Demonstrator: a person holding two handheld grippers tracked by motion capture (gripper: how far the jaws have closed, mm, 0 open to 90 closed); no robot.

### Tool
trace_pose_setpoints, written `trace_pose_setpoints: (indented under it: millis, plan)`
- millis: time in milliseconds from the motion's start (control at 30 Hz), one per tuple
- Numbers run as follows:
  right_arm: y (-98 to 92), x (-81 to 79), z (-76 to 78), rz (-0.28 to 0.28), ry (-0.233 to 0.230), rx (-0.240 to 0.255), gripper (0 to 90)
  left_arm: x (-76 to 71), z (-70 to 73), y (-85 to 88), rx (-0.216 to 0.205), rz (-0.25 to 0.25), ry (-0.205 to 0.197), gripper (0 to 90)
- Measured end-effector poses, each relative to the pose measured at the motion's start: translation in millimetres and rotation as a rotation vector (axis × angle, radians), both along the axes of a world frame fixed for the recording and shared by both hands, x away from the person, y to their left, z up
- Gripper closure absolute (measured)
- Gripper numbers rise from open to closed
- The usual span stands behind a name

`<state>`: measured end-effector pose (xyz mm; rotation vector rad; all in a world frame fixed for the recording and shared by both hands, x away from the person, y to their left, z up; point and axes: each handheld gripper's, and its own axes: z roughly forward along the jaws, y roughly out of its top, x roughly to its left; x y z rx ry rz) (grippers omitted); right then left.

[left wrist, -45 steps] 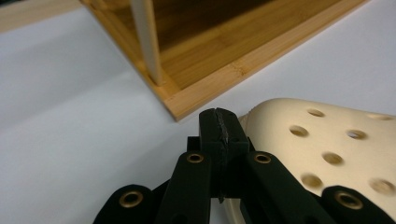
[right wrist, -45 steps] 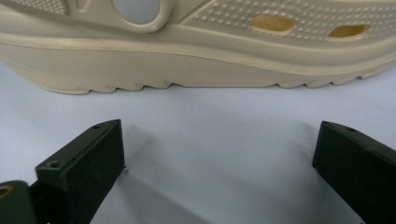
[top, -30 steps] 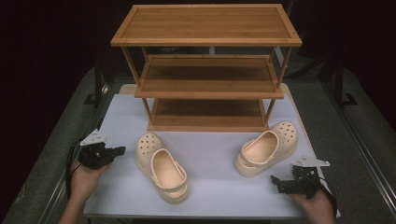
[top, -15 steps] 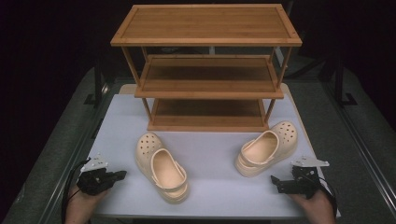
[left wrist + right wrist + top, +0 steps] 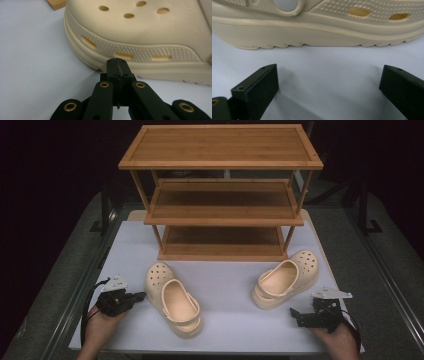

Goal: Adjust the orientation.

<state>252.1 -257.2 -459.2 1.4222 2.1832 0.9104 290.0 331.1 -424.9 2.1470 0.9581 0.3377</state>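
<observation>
Two cream clogs lie on the white table in front of a wooden shelf rack [image 5: 222,200]. The left clog [image 5: 172,297] points away from me, and the right clog [image 5: 285,279] lies at an angle with its toe to the far right. My left gripper [image 5: 137,296] rests just left of the left clog, shut with nothing in it. In the left gripper view its tips [image 5: 116,65] sit close to the clog's perforated side [image 5: 155,32]. My right gripper [image 5: 295,312] stands open in front of the right clog. Its jaws [image 5: 328,77] are wide apart, a little short of the clog's sole [image 5: 312,27].
The three-tier rack stands at the back of the white table [image 5: 230,285], all its shelves bare. Dark floor and metal rails [image 5: 385,270] run along both sides of the table. Bare table lies between the two clogs.
My left gripper has come down toward the table's near edge, then edged right toward the left clog. The right gripper and both clogs have stayed put.
</observation>
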Motion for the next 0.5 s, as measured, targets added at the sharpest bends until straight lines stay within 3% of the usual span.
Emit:
trace_pose_setpoints:
  millis: [267, 500]
  plan:
    - [0.1, 0.2, 0.0, 0.001, 0.000, -0.002, 1.7, 2.6, -1.3, -1.4, 0.003, -0.011, 0.002, 90.0]
    - [0.1, 0.0, 0.1, 0.001, 0.001, -0.004, 1.7, 16.9, 0.2, -13.4, 0.032, -0.035, 0.000, 90.0]
